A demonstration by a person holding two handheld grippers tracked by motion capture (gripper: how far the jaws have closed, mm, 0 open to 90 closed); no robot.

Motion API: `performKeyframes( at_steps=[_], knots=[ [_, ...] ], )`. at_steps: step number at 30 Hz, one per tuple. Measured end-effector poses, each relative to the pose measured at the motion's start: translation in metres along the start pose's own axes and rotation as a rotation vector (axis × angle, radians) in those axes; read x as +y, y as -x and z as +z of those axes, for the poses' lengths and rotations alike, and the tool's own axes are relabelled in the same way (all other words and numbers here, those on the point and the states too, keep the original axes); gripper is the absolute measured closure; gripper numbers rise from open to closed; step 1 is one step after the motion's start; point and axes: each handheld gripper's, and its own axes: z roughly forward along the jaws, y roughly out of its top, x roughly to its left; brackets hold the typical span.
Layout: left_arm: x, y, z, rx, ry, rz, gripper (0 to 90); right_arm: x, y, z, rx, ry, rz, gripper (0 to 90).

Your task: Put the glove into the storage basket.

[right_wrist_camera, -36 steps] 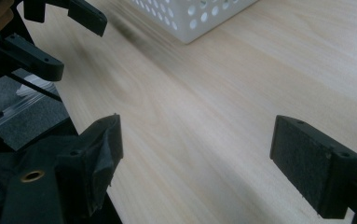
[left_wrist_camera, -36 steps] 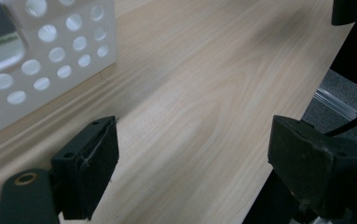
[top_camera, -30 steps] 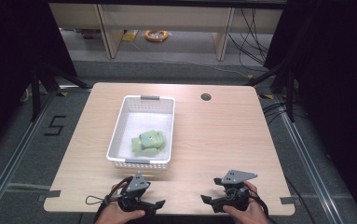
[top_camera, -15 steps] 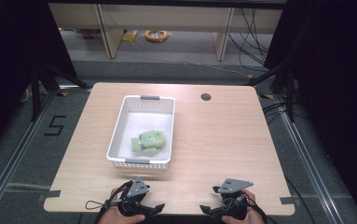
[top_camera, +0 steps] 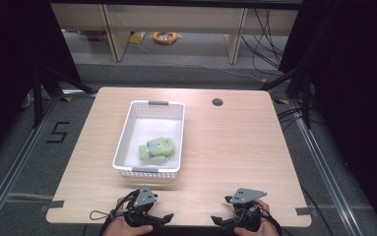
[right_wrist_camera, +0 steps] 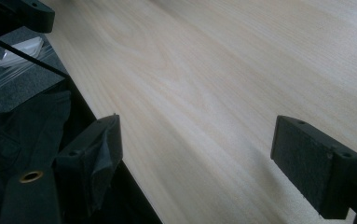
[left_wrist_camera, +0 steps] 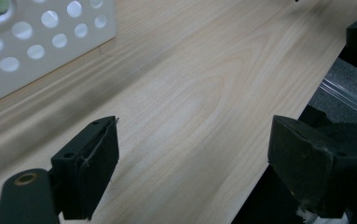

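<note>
A white perforated basket (top_camera: 149, 105) stands left of the middle of the wooden table (top_camera: 235, 147). A green soft toy (top_camera: 157, 149) lies in its near half. A person's hands hold both grippers at the table's near edge. My left gripper (top_camera: 159, 219) points right and my right gripper (top_camera: 223, 221) points left, so they face each other. In the left gripper view the left gripper (left_wrist_camera: 195, 144) is open over bare wood, with the basket's wall (left_wrist_camera: 41, 42) at the upper left. The right gripper (right_wrist_camera: 202, 137) is open too, its jaws straddling the table's edge.
A dark round hole (top_camera: 217, 102) sits in the table's far right part. Grey tape marks the near corners (top_camera: 301, 211). A shelf unit (top_camera: 176, 19) stands beyond the table. Metal floor rails (top_camera: 324, 172) run along both sides.
Both grippers have drawn back toward the person, down to the table's near edge. The basket and the toy have stayed put.
</note>
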Motion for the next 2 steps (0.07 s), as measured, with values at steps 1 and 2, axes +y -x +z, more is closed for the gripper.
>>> performKeyframes(
  at_steps=[1,2],
  knots=[
    [0.0,0.0,0.0003,0.0,0.003,-0.003,16.0,-0.0001,-0.0011,-0.001,-0.017,-0.007,0.023,17.4],
    [-0.0006,0.001,0.0009,-0.003,0.005,-0.028,16.1,0.0,-0.0003,-0.0009,-0.018,0.0,0.014,17.4]
  ],
)
